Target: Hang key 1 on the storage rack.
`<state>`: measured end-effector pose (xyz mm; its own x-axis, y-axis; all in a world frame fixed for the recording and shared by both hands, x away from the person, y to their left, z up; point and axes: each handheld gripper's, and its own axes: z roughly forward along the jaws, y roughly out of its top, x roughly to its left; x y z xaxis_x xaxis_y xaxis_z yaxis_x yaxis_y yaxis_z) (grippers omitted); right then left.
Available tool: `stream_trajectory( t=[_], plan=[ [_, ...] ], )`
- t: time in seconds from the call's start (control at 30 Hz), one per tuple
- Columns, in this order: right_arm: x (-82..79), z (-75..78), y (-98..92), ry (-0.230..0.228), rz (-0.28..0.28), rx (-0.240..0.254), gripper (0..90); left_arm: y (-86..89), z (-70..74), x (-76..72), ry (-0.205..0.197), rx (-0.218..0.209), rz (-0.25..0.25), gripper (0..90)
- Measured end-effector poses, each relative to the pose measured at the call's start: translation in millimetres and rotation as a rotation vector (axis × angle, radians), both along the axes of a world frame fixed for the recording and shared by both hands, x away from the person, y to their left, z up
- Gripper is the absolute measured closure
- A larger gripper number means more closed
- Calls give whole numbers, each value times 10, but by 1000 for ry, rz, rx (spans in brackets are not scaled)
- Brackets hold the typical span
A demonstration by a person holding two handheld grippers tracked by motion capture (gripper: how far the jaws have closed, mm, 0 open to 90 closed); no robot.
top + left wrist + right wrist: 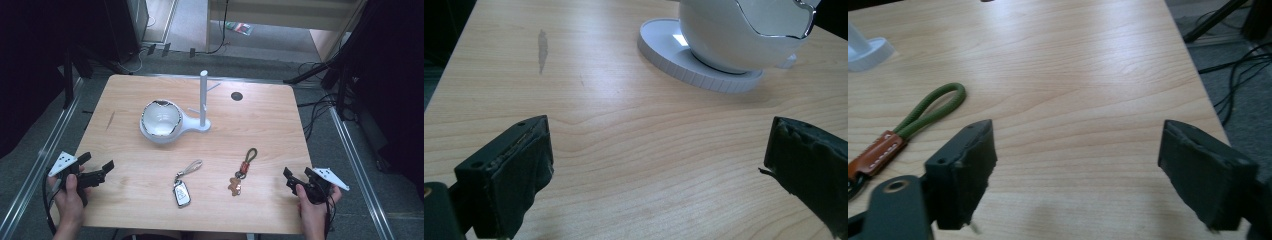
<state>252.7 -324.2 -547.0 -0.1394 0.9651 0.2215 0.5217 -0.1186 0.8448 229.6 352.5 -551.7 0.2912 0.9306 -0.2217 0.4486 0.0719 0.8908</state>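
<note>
The left gripper [98, 164] sits at the lower left of the high view, held by the person's left hand [70, 192] over the near left corner of the light wooden table [270, 125]. Its two black jaws are spread wide, and in the left gripper view only bare wood lies between them. The right gripper [298, 174] is at the lower right of the high view, in the person's right hand [311, 210], near the right edge of the table. Its jaws are also spread apart, with nothing between them in the right gripper view.

Just to the left of the right gripper lies a key ring with an olive green cord loop, a brown leather band and a small brown figure [243, 170]. In the right gripper view its green loop and leather part show at the left edge of the frame, beside the left jaw but not touching it. Further left, in the lower middle of the high view, lies a silver car key with a grey strap loop [183, 186], between the two grippers and well apart from both.

Above them, in the middle of the table, stands a white plastic stand with a round base and an upright pole with side pegs [203, 102]. A white egg-shaped bowl with a jagged silver rim [160, 119] rests on the round base. Behind the pole, a small dark round hole [237, 96] marks the table top.
</note>
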Motion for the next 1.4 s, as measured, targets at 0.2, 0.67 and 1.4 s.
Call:
stream_trajectory(
  t=[0.2,0.67,1.4],
  plan=[
    [1,-4,-21,3,-9,20,201,3,0,9,12,-5,4,0],
    [3,98,190,63,37,-114,256,2,-2,27,22,1,1,0],
    [284,324,577,310,176,-319,261,-5,-2,20,31,-5,-13,0]
  ],
)
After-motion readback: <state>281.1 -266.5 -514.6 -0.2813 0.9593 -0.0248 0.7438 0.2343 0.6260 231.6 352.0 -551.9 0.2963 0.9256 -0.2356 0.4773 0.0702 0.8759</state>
